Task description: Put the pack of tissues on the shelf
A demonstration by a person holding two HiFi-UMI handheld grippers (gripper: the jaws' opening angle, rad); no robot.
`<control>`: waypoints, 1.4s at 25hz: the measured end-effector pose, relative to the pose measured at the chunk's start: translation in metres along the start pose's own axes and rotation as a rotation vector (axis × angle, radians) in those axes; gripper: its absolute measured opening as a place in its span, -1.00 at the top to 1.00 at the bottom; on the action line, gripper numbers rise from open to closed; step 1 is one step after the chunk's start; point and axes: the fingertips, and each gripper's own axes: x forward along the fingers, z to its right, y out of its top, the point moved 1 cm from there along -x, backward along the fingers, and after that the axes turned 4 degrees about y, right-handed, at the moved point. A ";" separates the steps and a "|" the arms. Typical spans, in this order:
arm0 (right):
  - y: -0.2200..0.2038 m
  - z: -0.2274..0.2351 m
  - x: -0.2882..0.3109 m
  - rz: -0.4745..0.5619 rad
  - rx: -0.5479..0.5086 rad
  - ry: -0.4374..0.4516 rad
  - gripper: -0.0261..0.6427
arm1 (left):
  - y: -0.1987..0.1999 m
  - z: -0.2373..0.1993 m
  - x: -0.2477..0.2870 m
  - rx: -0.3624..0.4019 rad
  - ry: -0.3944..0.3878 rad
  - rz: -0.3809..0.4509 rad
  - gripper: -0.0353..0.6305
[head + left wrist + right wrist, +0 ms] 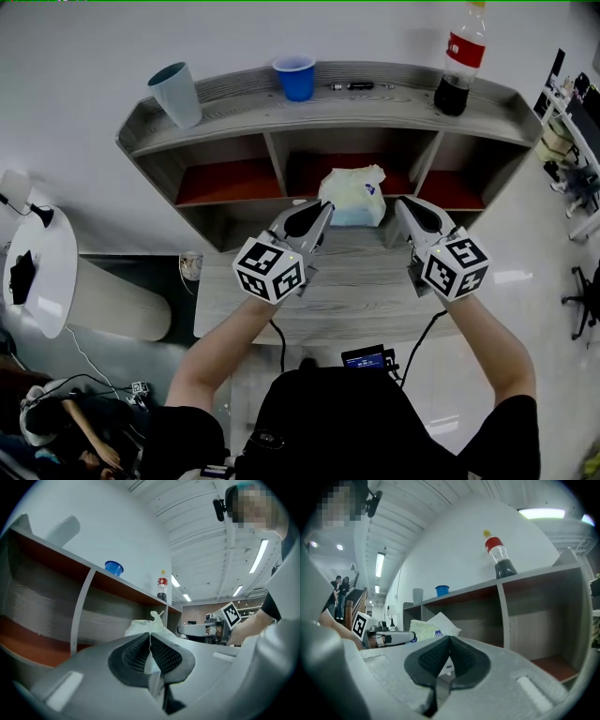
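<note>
Pack of tissues [352, 195] held at the mouth of the shelf's [328, 108] middle compartment.
Your left gripper [322, 214] is clenched on the wrapper at the pack's left end, and your right gripper [401, 208] is pinching its right corner. The long axis runs across the shelf front, with the opening straight ahead.

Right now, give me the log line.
left gripper: shut on pack of tissues | right gripper: shut on it | position: before shelf middle compartment
</note>
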 end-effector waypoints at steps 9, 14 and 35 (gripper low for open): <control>0.003 0.019 0.030 0.002 -0.017 -0.006 0.91 | -0.002 -0.030 0.040 0.015 0.064 -0.011 0.87; -0.009 0.032 0.043 -0.032 -0.018 -0.019 0.91 | -0.005 -0.036 0.057 0.013 0.079 -0.021 0.87; -0.022 0.054 0.056 -0.050 0.017 -0.052 0.91 | -0.007 -0.074 0.097 0.022 0.211 -0.026 0.87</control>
